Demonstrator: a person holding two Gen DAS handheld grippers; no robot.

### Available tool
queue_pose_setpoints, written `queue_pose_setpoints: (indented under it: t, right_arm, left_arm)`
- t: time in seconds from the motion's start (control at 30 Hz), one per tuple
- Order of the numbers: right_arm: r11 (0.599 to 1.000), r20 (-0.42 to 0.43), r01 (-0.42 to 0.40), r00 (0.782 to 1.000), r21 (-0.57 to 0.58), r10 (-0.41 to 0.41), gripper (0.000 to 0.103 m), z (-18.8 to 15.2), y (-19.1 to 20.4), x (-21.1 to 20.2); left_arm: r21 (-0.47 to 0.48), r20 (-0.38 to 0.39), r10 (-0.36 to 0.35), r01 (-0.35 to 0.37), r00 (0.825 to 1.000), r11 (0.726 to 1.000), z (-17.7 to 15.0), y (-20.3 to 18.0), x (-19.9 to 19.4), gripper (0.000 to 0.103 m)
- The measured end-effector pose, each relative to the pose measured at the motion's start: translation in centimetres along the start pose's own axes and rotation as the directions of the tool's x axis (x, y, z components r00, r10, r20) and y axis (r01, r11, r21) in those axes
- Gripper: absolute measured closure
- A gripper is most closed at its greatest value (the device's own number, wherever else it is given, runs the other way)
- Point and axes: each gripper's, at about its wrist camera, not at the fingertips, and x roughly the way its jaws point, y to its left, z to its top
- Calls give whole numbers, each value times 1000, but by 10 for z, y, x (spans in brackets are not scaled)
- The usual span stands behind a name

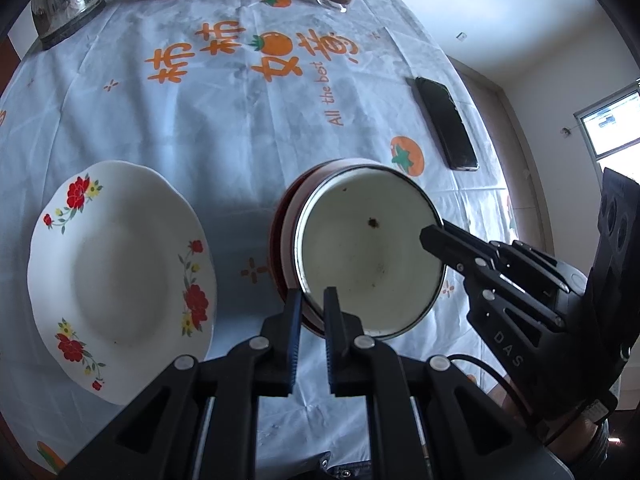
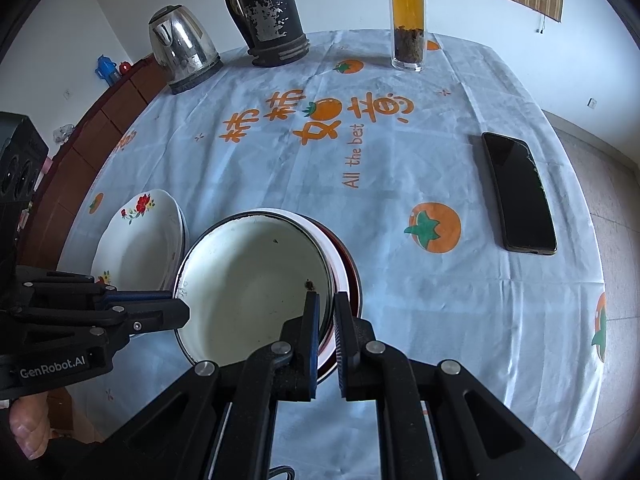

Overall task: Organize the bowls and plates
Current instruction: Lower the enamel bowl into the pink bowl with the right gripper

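A white enamel bowl with a dark rim and a few brown specks is nested in a red-and-white bowl on the tablecloth. My left gripper is shut on the enamel bowl's near-left rim, one finger inside and one outside. On the opposite rim my right gripper is shut the same way. Whether the enamel bowl rests in the red one or hangs just above it, I cannot tell. A white plate with red flowers lies to the left, untouched.
At the table's far edge stand a steel kettle, a dark jug and a glass tea bottle. A black phone lies at the right. The table's right edge drops to the floor just past the phone.
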Motion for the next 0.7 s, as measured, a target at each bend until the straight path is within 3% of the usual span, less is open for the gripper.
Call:
queue_pose_setpoints:
  t: [0.7]
  right_arm:
    - [1000, -3, 8, 1000, -9, -8, 94, -2, 1, 3]
  left_arm:
    - [-2, -4, 6, -6, 1000, 1000, 3, 4, 7, 96]
